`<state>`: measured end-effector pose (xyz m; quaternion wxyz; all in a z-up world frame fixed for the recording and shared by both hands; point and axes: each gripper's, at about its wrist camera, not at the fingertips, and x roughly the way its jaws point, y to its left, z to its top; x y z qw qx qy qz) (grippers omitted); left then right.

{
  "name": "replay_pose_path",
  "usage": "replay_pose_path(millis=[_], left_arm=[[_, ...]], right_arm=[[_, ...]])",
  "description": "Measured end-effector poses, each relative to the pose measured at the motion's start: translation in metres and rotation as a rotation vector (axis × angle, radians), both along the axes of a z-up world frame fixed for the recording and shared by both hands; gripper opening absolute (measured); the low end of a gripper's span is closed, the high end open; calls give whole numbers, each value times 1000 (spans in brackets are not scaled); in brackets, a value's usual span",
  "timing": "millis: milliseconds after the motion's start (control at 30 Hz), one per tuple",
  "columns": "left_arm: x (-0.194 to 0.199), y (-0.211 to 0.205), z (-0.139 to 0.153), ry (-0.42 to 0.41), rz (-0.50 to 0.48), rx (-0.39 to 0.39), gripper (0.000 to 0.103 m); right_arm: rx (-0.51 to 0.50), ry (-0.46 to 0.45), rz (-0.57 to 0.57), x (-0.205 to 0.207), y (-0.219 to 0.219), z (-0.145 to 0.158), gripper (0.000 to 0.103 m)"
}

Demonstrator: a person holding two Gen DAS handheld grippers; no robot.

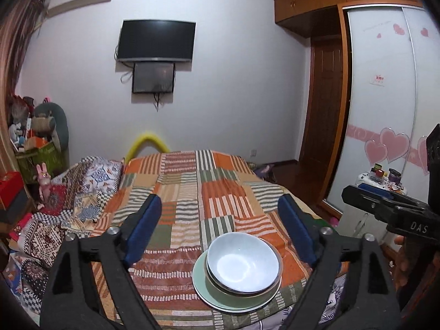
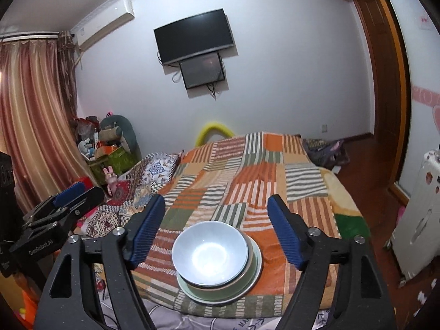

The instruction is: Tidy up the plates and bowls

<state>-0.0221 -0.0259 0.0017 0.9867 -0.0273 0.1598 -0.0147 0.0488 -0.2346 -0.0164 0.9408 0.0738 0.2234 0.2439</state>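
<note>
The left tongs (image 1: 220, 214) stand wide apart and grip nothing — the white bowl (image 1: 243, 261) sits nested on the green plate (image 1: 203, 288) on the bed (image 1: 220, 178) below them, nearer their right finger. The right tongs (image 2: 216, 217) gape as wide, also empty-handed, with the same stack on the patchwork blanket (image 2: 247, 170) below their gap. Another rim under the bowl is hard to make out, and the bed's near edge is cut off.

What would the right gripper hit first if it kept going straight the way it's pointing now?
Probably the patchwork bedspread, beyond the stacked dishes. The right gripper is open and empty, angled slightly downward, and the white bowl sits low between its fingers, likely under that line. Depth is hard to judge here.
</note>
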Motion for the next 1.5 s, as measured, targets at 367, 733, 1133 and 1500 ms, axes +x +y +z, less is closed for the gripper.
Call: replay_pose_path(millis=[367,733,1133,1500], left_arm=[[-14,-6,-1,-23,15,13,99],[-18,-3,-4,-23,23,-2,100],[-17,-5,-6,-24,27,3,100],[-20,-5,-6,-31,29,0,101]], right_arm=[[-15,-77,-14,-15,2,3,101],[-43,-95,-23,-23,3,1,102],[-39,-95,-23,-26,3,0,102],[-43,-104,-17,-29,2,2,102]])
